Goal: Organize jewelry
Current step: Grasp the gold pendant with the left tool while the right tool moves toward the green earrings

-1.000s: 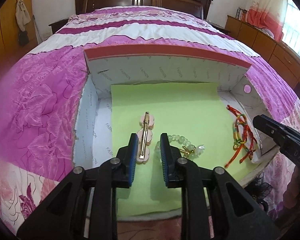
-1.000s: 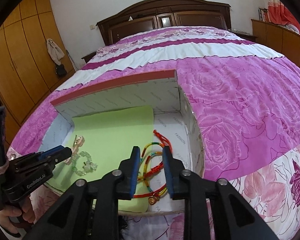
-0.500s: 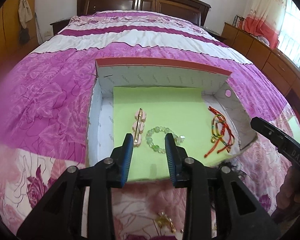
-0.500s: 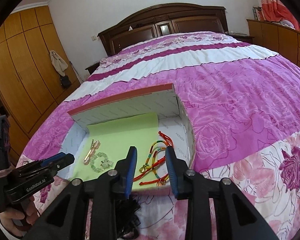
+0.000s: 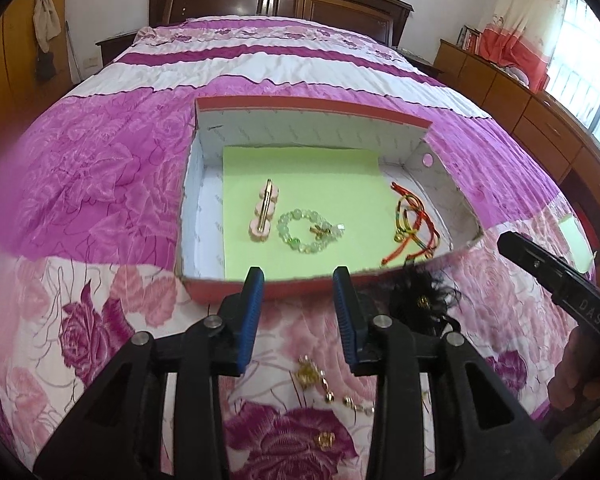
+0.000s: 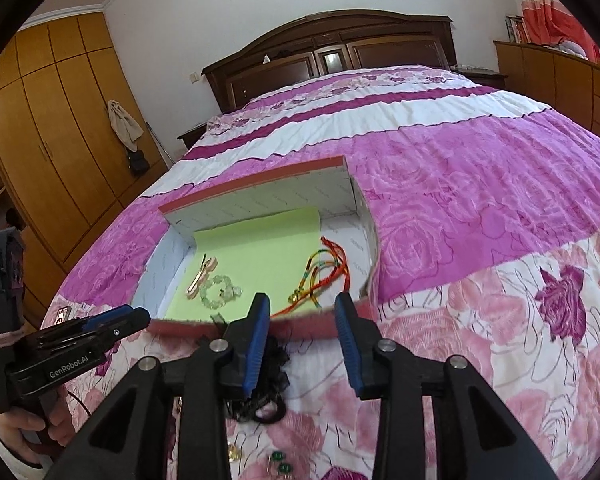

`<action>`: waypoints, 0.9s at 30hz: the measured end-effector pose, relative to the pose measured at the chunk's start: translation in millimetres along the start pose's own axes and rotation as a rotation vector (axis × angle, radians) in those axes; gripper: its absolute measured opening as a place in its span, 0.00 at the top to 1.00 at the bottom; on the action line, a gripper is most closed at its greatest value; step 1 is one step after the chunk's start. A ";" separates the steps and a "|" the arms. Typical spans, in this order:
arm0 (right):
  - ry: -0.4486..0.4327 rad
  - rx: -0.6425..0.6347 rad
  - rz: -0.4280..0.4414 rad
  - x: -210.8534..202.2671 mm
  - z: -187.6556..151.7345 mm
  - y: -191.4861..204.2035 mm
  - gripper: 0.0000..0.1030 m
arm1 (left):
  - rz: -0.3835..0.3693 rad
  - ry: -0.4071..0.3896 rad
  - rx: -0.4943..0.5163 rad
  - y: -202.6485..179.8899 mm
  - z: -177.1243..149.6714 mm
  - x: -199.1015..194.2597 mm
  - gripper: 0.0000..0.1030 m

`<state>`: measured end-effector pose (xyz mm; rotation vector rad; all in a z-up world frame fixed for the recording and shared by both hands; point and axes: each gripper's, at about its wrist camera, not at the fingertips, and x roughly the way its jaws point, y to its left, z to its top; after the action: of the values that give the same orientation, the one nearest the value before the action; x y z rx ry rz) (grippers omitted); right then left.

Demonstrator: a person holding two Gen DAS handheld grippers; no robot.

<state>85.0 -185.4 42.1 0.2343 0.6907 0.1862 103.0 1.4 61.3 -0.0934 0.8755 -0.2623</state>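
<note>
Both claws are pulled back and up from the box [image 5: 236, 294] since a second ago; before, each was low over a piece inside it, the left over the clip, the right over the cords. The left claw [image 5: 299, 312] is opening, and nothing is held between its pads. The right claw [image 6: 302, 338] is opening too, and it is empty as well. So two pieces look put away, and more are thought to be next.

Nearest, a gold chain [image 5: 324, 386] is seen on the bedspread [image 5: 80, 184], just under and behind the left claw's tips. A black hair tie [image 6: 260, 384] lies under the right claw's left pad. Small green studs [image 6: 280, 462] are seen nearer still, at the bottom edge.

Farther on, past both claws, the box rests on the bed. Inside, on the green sheet [image 5: 320, 168], the pink clip [image 5: 265, 216] and the bead ring [image 5: 306, 230] lie side by side. The red cords [image 5: 414, 224] are laid to the right, near the wall.
</note>
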 end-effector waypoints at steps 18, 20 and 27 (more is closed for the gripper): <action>0.091 0.010 -0.015 -2.6 -37.0 -7.6 0.61 | 0.008 0.088 0.002 -0.6 -32.7 4.8 0.71; 0.101 0.012 -0.016 -1.4 -39.8 -8.7 0.59 | 0.006 0.098 0.010 -2.8 -35.6 6.2 0.71; 0.129 0.023 -0.019 1.3 -49.5 -12.4 0.57 | 0.006 0.137 0.020 -5.5 -44.3 14.7 0.71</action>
<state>55.1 -189.5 1.0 0.2388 0.8234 0.1769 76.9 -6.6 23.1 -0.0545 1.0091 -0.2739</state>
